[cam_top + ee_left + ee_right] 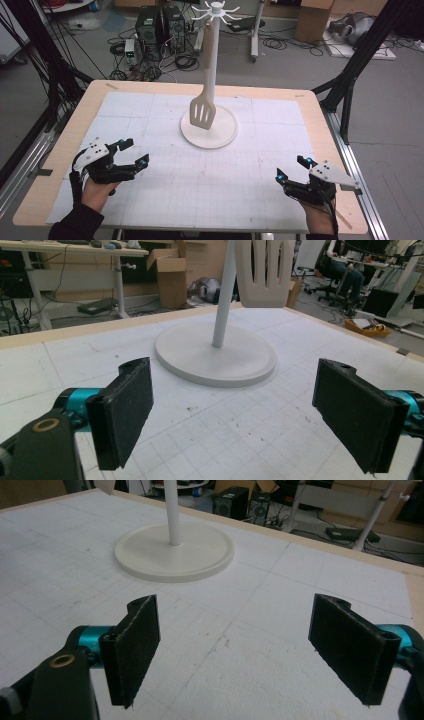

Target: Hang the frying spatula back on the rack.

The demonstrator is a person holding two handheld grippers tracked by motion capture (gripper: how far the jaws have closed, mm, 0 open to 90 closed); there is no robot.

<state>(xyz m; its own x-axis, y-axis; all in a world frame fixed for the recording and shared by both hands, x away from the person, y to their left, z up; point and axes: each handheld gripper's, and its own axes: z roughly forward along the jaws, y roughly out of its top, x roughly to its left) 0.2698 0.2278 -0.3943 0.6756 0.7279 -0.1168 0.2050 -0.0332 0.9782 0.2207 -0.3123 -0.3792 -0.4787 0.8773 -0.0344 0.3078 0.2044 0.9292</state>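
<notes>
A pale beige slotted spatula (203, 107) hangs by its handle from a hook at the top of a white utensil stand with a round flat base (220, 136) and a thin upright pole. The stand sits on the white gridded mat (175, 200) that covers the wooden bench (80, 115), a little toward the far edge and about midway between the left and right edges. The spatula's blade hangs just above the base on its left side, apart from it.

The left gripper (134, 153) rests near the bench's front left corner, held in a hand (96, 192), with its jaws spread wide apart and nothing between them. In the left gripper view the stand's base (250, 371) lies ahead between the two black pads, and the spatula blade (264, 275) hangs at the top.

The right gripper (292, 167) sits near the front right corner, well apart from the stand, its jaws likewise wide open and empty. In the right gripper view the base (210, 560) lies ahead and to the left.
</notes>
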